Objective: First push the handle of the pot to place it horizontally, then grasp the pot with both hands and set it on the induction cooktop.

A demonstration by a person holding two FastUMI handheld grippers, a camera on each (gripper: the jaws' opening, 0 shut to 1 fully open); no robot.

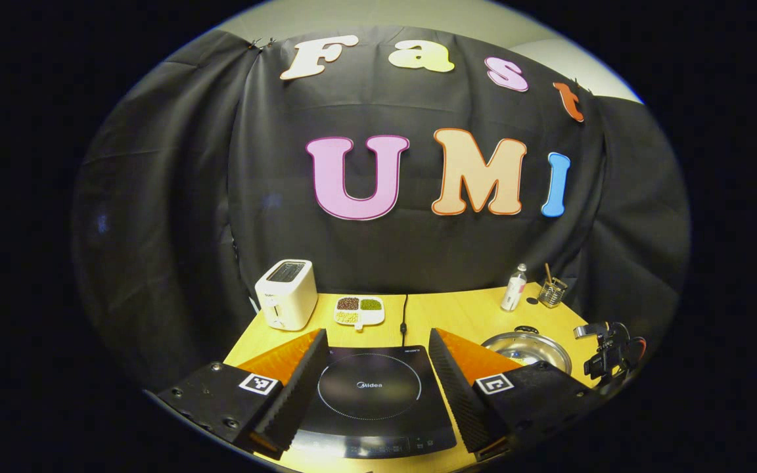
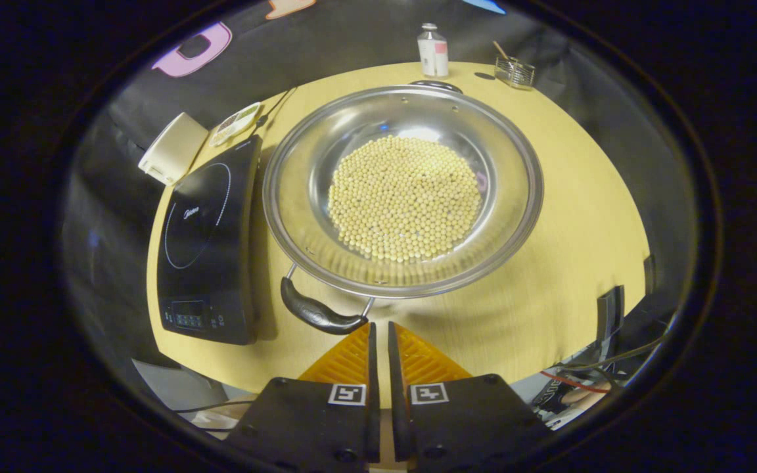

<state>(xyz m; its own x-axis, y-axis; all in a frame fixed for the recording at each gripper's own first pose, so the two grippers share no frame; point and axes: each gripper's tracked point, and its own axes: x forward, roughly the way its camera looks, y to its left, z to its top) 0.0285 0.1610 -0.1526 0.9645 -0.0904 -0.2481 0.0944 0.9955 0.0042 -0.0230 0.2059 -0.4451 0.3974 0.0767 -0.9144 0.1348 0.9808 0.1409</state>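
A wide steel pot [image 2: 402,190] holding yellow beans sits on the wooden table, with a black handle [image 2: 321,313] at its near rim and another handle [image 2: 435,84] at the far rim. My right gripper [image 2: 379,328] is shut with nothing between its fingers, its tips just right of the near handle. The black induction cooktop [image 2: 206,236] lies left of the pot. In the left gripper view my left gripper [image 1: 376,341] stands open above the cooktop [image 1: 372,394]. The pot [image 1: 527,348] lies to its right, and the right gripper [image 1: 608,351] shows beyond it.
A white toaster [image 1: 286,293] and a divided dish of beans [image 1: 359,310] stand behind the cooktop. A small bottle [image 1: 514,289] and a glass jar with a stick [image 1: 552,291] sit at the back right. The table's edge [image 2: 569,341] runs close to my right gripper.
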